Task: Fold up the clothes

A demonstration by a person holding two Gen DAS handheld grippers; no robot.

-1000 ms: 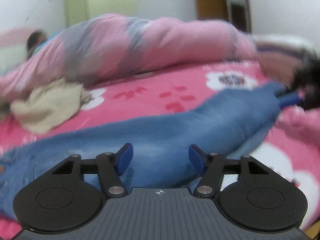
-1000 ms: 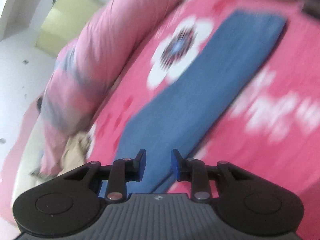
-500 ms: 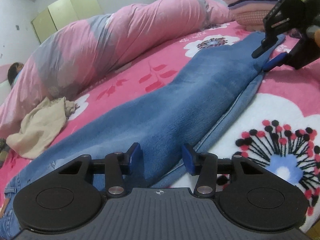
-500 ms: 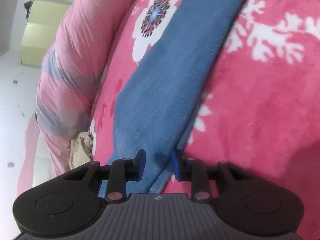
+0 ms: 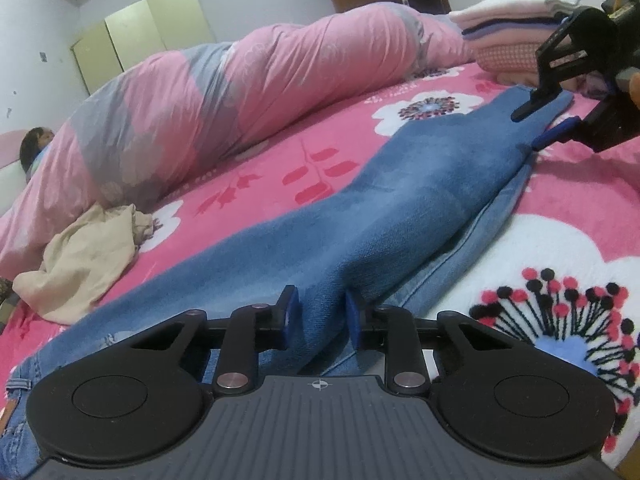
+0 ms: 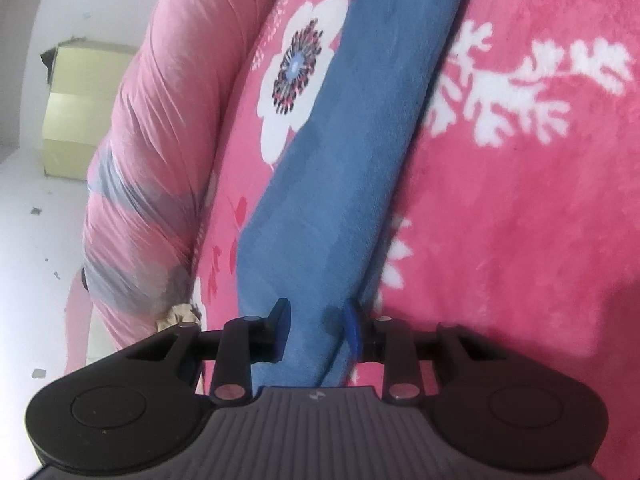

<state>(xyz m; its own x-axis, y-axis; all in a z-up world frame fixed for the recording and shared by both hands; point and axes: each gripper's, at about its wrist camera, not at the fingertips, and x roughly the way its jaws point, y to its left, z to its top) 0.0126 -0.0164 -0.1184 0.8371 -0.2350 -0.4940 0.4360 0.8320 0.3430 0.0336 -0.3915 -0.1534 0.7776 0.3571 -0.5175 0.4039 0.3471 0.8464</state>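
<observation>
1. Pink fleece bedspread (image 5: 568, 184) with white flower prints covers the bed; pale walls and a yellow-green wardrobe (image 5: 148, 36) stand behind.
2. Rolled pink-and-grey duvet (image 5: 248, 92) lies along the far side of the bed.
3. Blue jeans (image 5: 400, 200), folded lengthwise leg on leg, stretch flat across the bedspread from waistband at near left to hems at far right.
4. Left wrist view only: crumpled beige garment (image 5: 84, 256) beside the duvet; stack of folded clothes (image 5: 512, 44) at the far end of the bed; a person's head (image 5: 34, 146) by the far-left end of the duvet; the right gripper (image 5: 540, 126) at the jeans' hem end.
5. Right wrist view only: white branch print (image 6: 516, 84) on the bedspread to the right of the jeans.
6. Left gripper (image 5: 319, 316): fingers part-open, a raised ridge of denim between the blue pads, not yet squeezed.
7. Right gripper (image 6: 318, 326): fingers part-open, straddling the hem edge; one pad above the cloth, the other at its edge.
</observation>
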